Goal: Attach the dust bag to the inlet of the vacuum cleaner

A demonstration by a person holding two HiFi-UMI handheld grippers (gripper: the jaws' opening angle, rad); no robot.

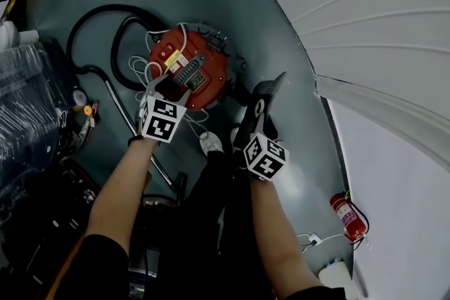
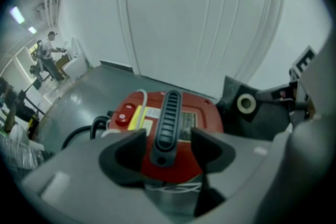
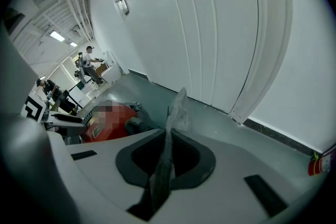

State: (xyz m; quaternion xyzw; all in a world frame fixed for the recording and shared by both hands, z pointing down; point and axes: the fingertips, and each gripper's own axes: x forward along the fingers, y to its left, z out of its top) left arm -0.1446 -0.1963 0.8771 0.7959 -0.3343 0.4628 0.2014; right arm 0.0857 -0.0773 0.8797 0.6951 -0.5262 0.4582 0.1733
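Observation:
The vacuum cleaner [image 1: 190,70] stands on the grey floor, a round drum with a red lid and a black carry handle [image 2: 167,120]. My left gripper [image 1: 171,86] hangs over the lid, open, with one jaw to each side of the handle in the left gripper view [image 2: 168,152]; the pads do not touch it. My right gripper [image 1: 256,121] is to the right of the drum, shut on the dark dust bag [image 1: 266,100]. The bag's thin edge [image 3: 176,107] stands up between the jaws [image 3: 167,157]. Its round collar [image 2: 245,104] faces the drum.
A black hose [image 1: 91,31] loops on the floor left of the drum, with a metal wand [image 1: 123,109] and a white cord [image 1: 140,67] beside it. Cluttered gear [image 1: 28,102] fills the left edge. White door panels [image 1: 380,24] rise at right; a red fire extinguisher [image 1: 346,216] lies near them.

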